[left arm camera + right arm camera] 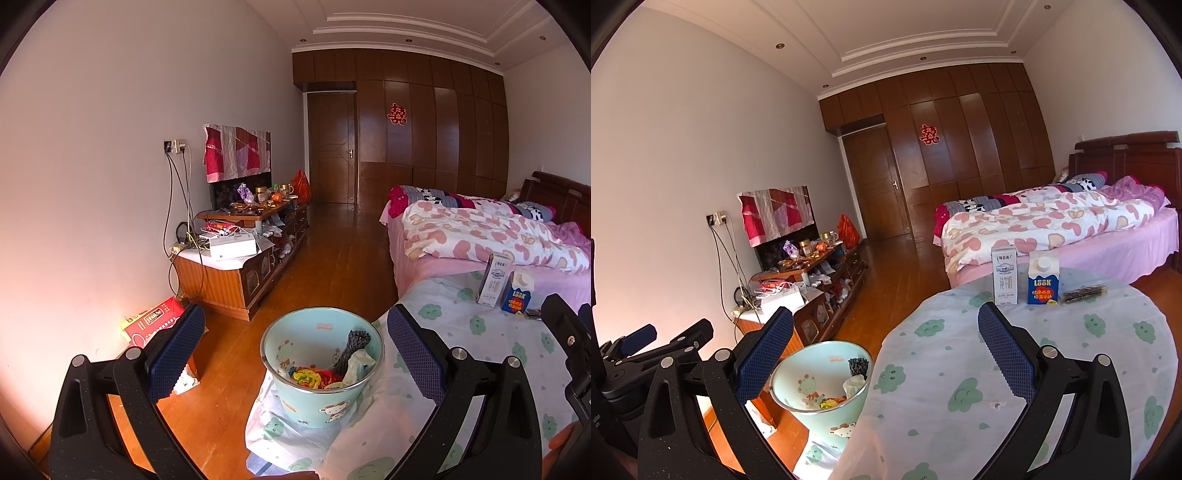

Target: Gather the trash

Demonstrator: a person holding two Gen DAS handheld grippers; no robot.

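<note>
Step in hand: between picks, as I judge it. Both my tools hang over the near side of the table (1071, 369) with nothing in them.
Left gripper (295, 350): jaws spread wide, empty, framing the bin.
Right gripper (886, 347): jaws spread wide, empty, aimed over the cloth toward the far cartons.
Bin (323, 369): pale green pail with cartoon animals, at the table's left near edge, seemingly on the draped cloth. Already holds crumpled wrappers, a dark mesh piece and a pale scrap.
Trash left: three items in a row at the far edge of the table, well apart from the bin.
White carton (1004, 275): tall, upright, leftmost. Chinese print down the front, too small for me to read surely.
Blue carton (1043, 278): upright, white cap, just right of the white one, close but whether touching I cannot tell. Reads "LOOK" in white; the yellow lines under it are not legible.
Dark packet (1084, 291): flat, clear-wrapped, lying right of the blue carton. No writing made out.
Next move, my guess: right gripper reaches far, closes across one carton's narrow sides, then carries it left and near to the bin. Cartons look light and tippy; approach square.
Other writing: red double-happiness cutout (929, 134) on the far wardrobe.
</note>
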